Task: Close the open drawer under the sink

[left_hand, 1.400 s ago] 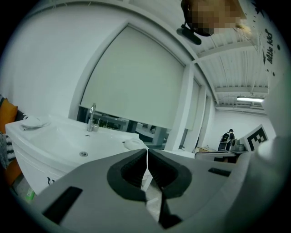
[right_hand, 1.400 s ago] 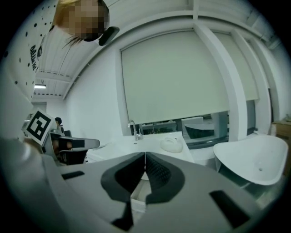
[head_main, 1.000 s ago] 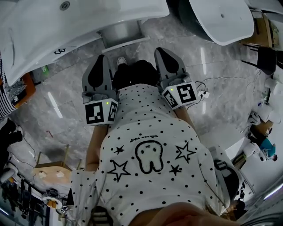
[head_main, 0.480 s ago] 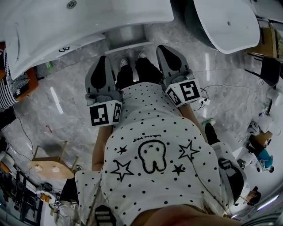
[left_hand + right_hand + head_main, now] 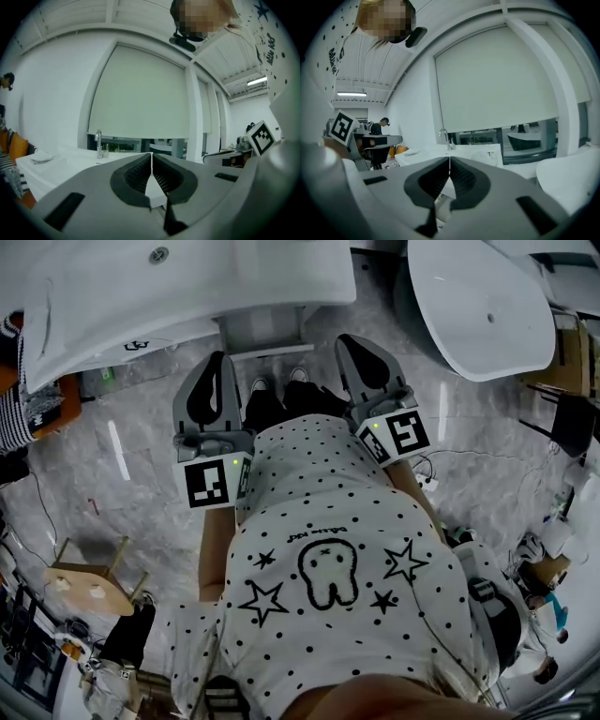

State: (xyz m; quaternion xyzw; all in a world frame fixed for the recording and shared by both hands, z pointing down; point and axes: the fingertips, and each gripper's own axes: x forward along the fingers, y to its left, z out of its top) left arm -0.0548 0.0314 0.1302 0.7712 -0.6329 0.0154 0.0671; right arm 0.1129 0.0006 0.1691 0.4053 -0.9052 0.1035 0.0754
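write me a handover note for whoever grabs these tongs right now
Left tongs: shut, empty.
Right tongs: shut, empty.
Both are held out in front of the person, pointing toward the sink and touching nothing.
The drawer under the sink seems to jut out past the basin's front edge.
Done: nothing visible.
Left: push the drawer in until flush.

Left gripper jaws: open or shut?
Shut. In its own view the left gripper has both jaws meeting at the tips, nothing between them.
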